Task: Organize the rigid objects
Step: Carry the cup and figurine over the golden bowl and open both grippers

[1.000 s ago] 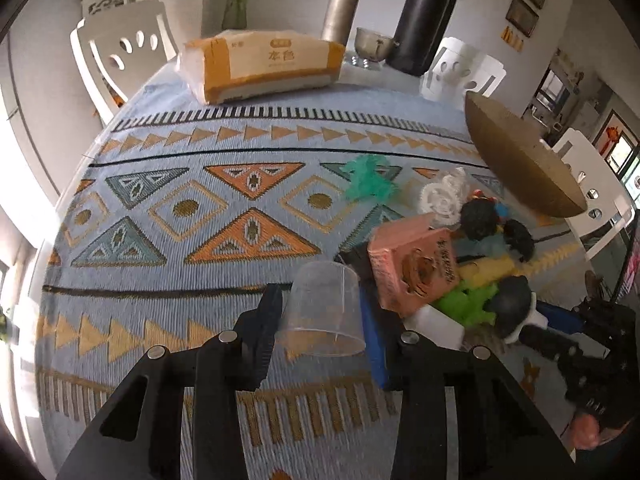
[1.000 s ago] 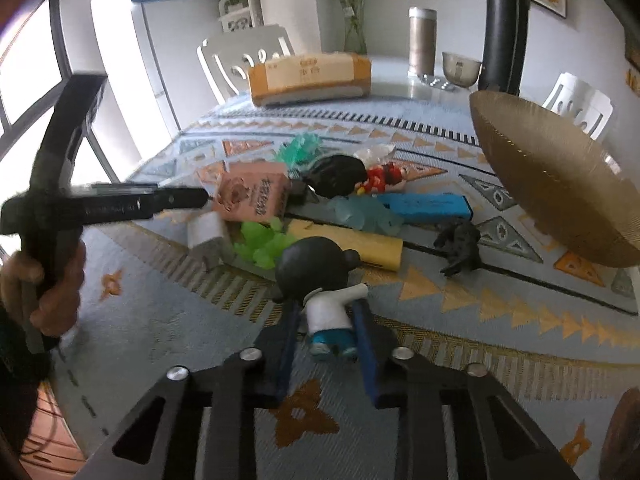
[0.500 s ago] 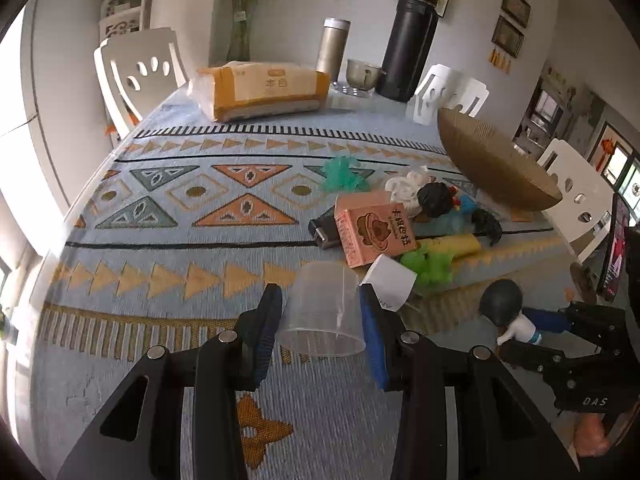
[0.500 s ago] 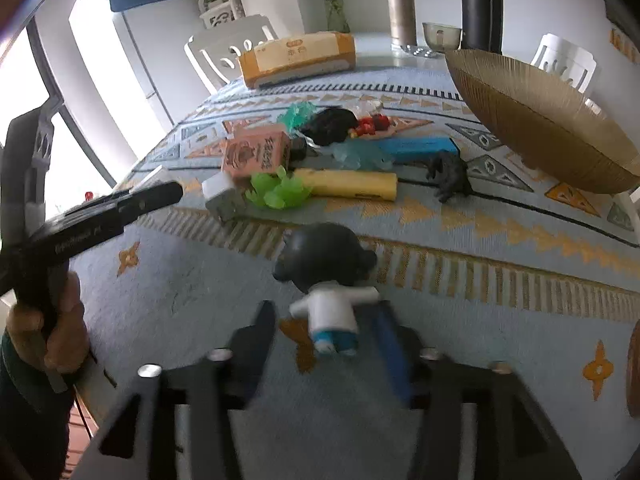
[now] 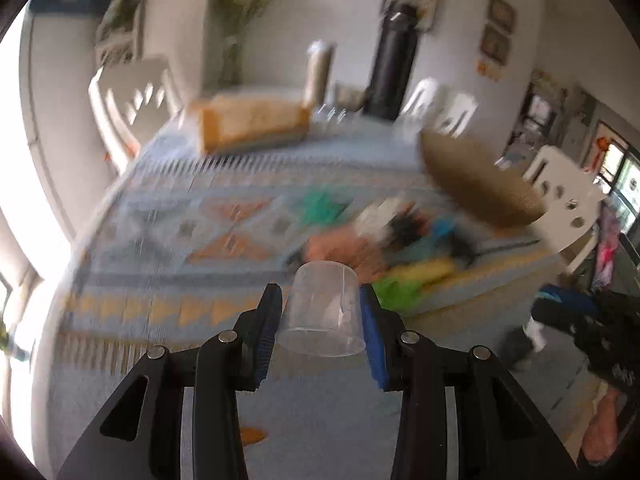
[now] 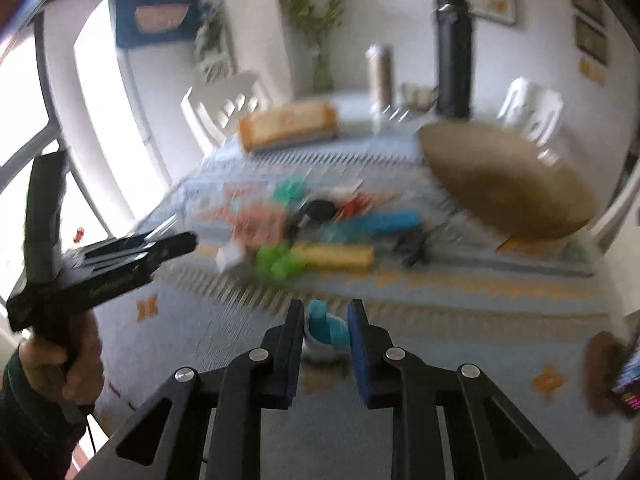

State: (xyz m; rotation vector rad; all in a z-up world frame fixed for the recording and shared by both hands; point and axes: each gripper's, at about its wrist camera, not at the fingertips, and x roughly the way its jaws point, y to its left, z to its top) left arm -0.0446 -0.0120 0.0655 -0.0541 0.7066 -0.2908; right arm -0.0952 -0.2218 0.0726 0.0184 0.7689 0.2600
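**Toys and a cup, each held in a claw**

Toys lie in a blurry pile (image 6: 316,232) on the blue patterned tablecloth (image 5: 168,240), just beside the big brown woven bowl (image 6: 508,184). Both pictures are smeared, so small things are hard to tell.

The left gripper (image 5: 320,320) holds a clear plastic cup (image 5: 322,310). The cup is upside down, with its wide rim facing the camera. The two blue pads press on its sides, up above the cloth. This cup looks light, thin and smooth. It may bend or slip if squeezed hard, so a soft hold on the side walls seems best.

The right gripper (image 6: 326,334) is closed narrow around the blue legs of a small toy figure (image 6: 326,330). Only the legs and some white show. The toy looks hard and light, so it should not squash. Its head may be heavy, so it could tip while held by the legs.

The bowl looks like a good place for them.
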